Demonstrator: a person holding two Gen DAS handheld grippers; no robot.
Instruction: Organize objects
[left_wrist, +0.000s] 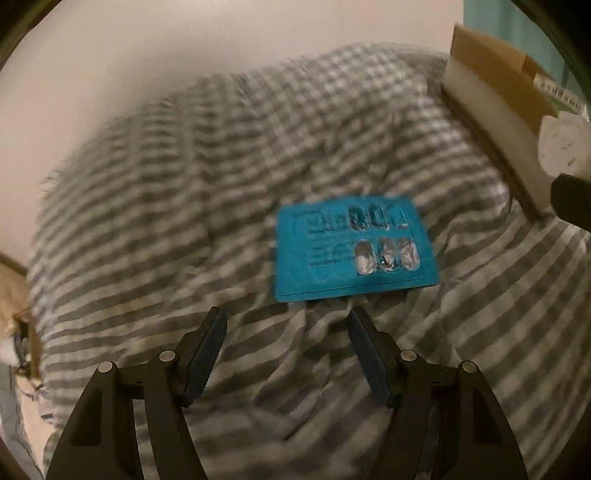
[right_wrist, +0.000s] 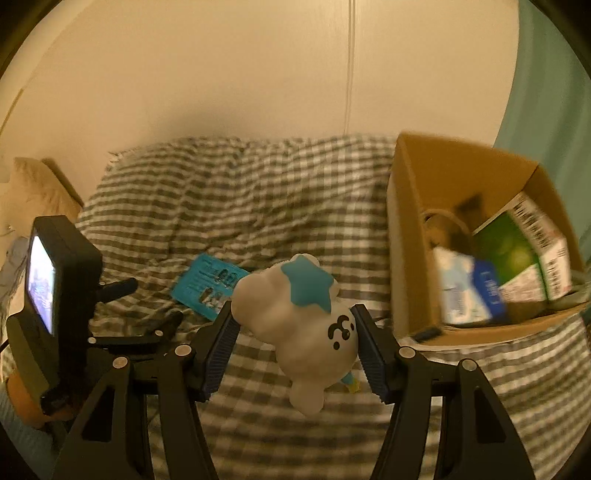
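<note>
A blue blister pack of pills (left_wrist: 355, 248) lies flat on the grey checked bedspread (left_wrist: 184, 206), just ahead of my left gripper (left_wrist: 286, 317), which is open and empty. My right gripper (right_wrist: 293, 314) is shut on a white squishy toy with a blue star (right_wrist: 299, 328) and holds it above the bedspread (right_wrist: 240, 206). The blister pack also shows in the right wrist view (right_wrist: 207, 286), left of the toy. An open cardboard box (right_wrist: 410, 236) stands to the right of the toy. The toy's edge shows at the right of the left wrist view (left_wrist: 561, 144).
The box holds a green and white carton (right_wrist: 524, 254), a blue and white packet (right_wrist: 469, 291) and a brown object. The box also shows in the left wrist view (left_wrist: 495, 110). The left gripper's body with its lit screen (right_wrist: 55, 273) is at left. A wall rises behind the bed.
</note>
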